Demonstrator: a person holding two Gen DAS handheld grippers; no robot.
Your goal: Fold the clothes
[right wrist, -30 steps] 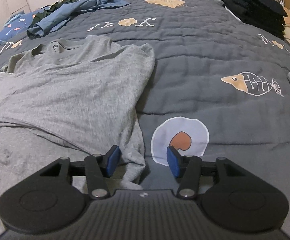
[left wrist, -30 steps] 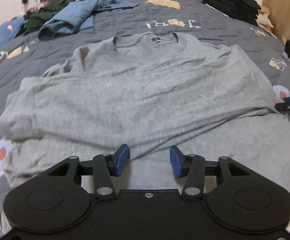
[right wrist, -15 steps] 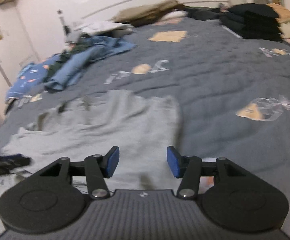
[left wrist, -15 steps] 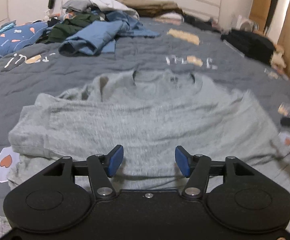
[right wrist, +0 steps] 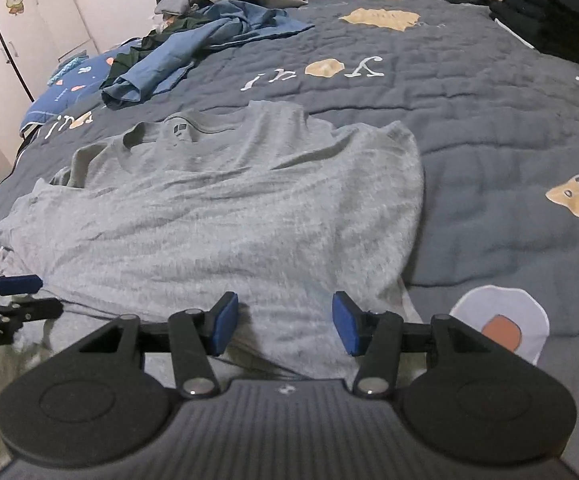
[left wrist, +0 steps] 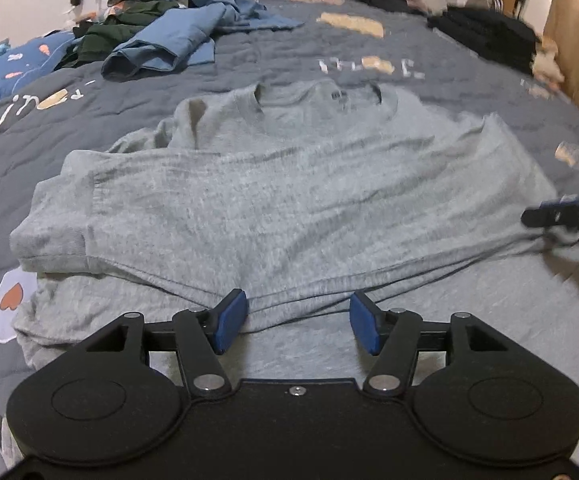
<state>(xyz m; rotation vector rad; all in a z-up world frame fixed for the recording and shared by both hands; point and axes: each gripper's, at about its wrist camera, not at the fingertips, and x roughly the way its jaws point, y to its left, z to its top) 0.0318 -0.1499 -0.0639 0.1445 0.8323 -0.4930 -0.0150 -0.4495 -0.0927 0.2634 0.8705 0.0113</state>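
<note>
A grey long-sleeve shirt (left wrist: 289, 200) lies flat on the bed, collar at the far end, a sleeve folded across its body. My left gripper (left wrist: 297, 322) hovers open over the near hem, nothing between its blue pads. In the right wrist view the same grey shirt (right wrist: 229, 208) fills the left half. My right gripper (right wrist: 281, 324) is open above the shirt's near right part, holding nothing. The right gripper (left wrist: 565, 214) shows at the right edge of the left wrist view, and the left gripper (right wrist: 5, 296) at the left edge of the right wrist view.
The dark grey quilt (right wrist: 489, 120) with fish and letter prints covers the bed. A heap of blue and green clothes (left wrist: 169, 40) lies at the far left. Folded black garments (right wrist: 561, 20) are stacked at the far right. White cupboards (right wrist: 29, 20) stand left of the bed.
Both grippers rose and tipped up half a second ago, then came back down over the shirt's near edge. Both stayed open. The shirt has not visibly moved.
</note>
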